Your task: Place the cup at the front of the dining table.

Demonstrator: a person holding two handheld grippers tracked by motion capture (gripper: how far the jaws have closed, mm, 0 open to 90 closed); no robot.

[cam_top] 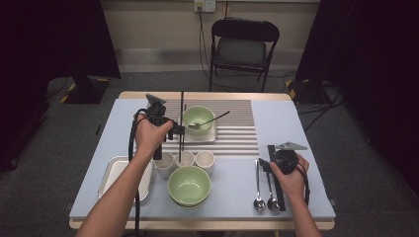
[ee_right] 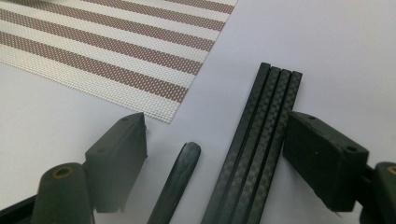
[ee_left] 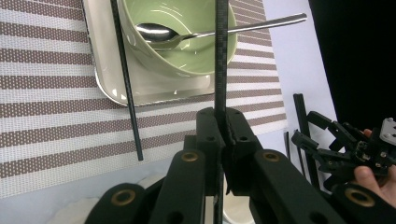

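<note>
The left gripper [ee_left: 223, 140] is clamped on a black chopstick [ee_left: 221, 56]. Just beyond its jaws, a white tray [ee_left: 100, 70] holds a green bowl [ee_left: 205, 56] with a spoon [ee_left: 187, 35] resting in it; a second chopstick [ee_left: 126, 79] lies across the tray's edge. The right gripper [ee_right: 215, 158] stands apart, its jaws either side of a bundle of black chopsticks [ee_right: 261, 140] and a spoon handle [ee_right: 180, 177] on the table.

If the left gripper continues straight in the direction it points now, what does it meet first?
Probably the green bowl with the spoon on the small tray: the left gripper, shut on a black chopstick, aims at it over the striped mat. Depth is unclear.
</note>
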